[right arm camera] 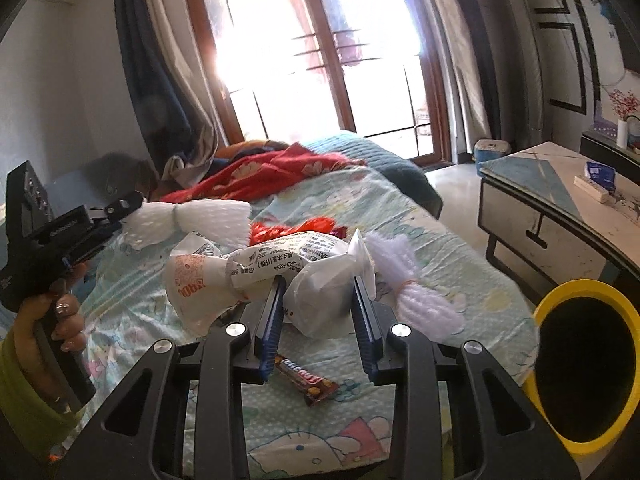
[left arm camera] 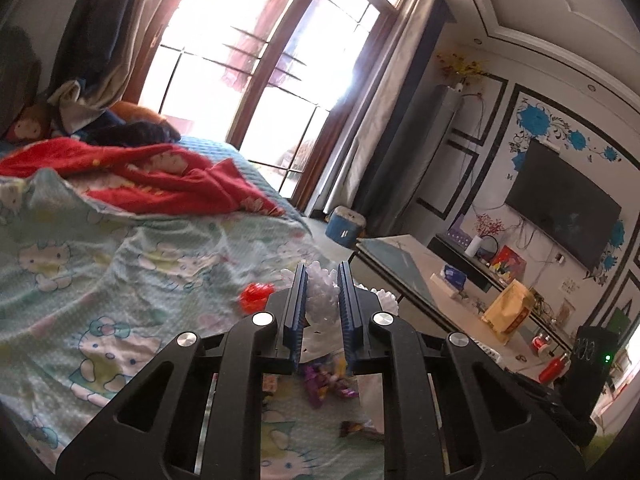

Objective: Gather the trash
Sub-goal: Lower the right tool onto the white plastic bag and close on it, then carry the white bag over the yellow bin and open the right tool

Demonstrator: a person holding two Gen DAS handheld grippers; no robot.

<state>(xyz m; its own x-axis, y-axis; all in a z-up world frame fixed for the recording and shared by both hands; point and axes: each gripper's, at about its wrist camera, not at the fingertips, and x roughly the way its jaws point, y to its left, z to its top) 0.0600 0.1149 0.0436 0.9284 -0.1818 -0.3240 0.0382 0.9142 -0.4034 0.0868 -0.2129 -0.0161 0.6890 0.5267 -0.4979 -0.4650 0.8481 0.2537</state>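
My left gripper (left arm camera: pixel 322 272) is shut on a white foam net (left arm camera: pixel 320 300) and holds it above the patterned bed sheet (left arm camera: pixel 120 280). The right wrist view shows that gripper (right arm camera: pixel 132 208) at the left, a hand (right arm camera: pixel 60 320) on its handle and the foam net (right arm camera: pixel 200 220) sticking out. My right gripper (right arm camera: pixel 318 284) is shut on a crumpled white printed plastic bag (right arm camera: pixel 280 276), lifted off the sheet (right arm camera: pixel 440 248). Loose on the bed are a red wrapper (right arm camera: pixel 292 228) (left arm camera: pixel 256 296), a second foam net (right arm camera: pixel 416 296), a brown candy bar wrapper (right arm camera: pixel 308 380) and purple wrappers (left arm camera: pixel 328 384).
A yellow-rimmed bin (right arm camera: pixel 580 292) with a dark inside stands at the bed's right edge. A red blanket (right arm camera: pixel 260 172) lies at the far end of the bed. A low coffee table (right arm camera: pixel 560 208) stands to the right, with a blue stool (right arm camera: pixel 492 156) beyond it by the window.
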